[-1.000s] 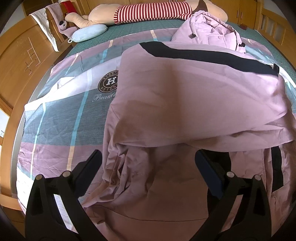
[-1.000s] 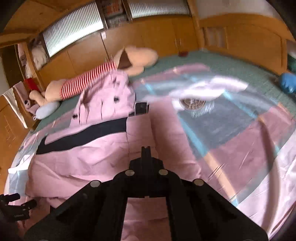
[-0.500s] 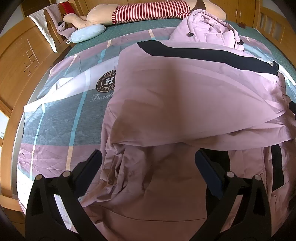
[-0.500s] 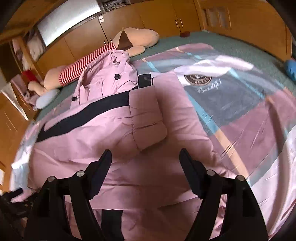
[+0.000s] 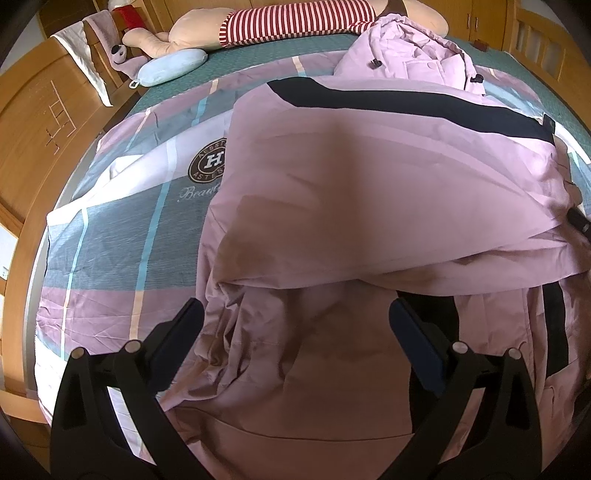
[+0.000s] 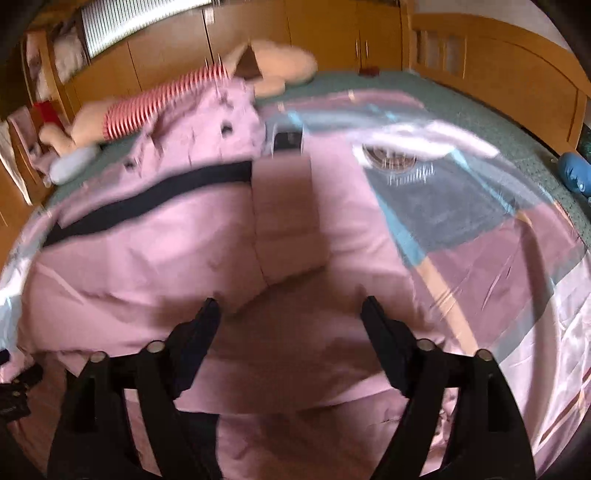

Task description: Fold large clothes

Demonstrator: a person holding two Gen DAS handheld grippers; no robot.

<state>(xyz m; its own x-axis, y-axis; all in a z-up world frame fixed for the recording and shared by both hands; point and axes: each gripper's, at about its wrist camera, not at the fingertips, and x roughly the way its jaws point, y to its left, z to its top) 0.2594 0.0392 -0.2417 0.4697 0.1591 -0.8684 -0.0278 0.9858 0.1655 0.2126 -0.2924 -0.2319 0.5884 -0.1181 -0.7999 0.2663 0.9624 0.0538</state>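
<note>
A large pink coat point(image 5: 369, 192) with a black stripe lies across the bed, one half folded over the lower part; its hood end with black buttons lies at the far side. It also shows in the right wrist view point(image 6: 184, 251), blurred. My left gripper point(image 5: 295, 328) is open and empty just above the coat's rumpled near part. My right gripper point(image 6: 290, 321) is open and empty over the coat's near edge; its tip shows at the right edge of the left wrist view point(image 5: 578, 221).
The bed carries a pink, grey and white quilt point(image 5: 122, 229) with a round logo. A striped plush toy point(image 5: 295, 26) and a pale blue pillow point(image 5: 170, 66) lie at the head. Wooden bed frame point(image 5: 33, 122) and cupboards point(image 6: 332, 40) surround it.
My right gripper was shut one second ago, opened and came down closer to the coat. The left gripper stayed open and edged slightly forward. The folded half of the coat lies as before.
</note>
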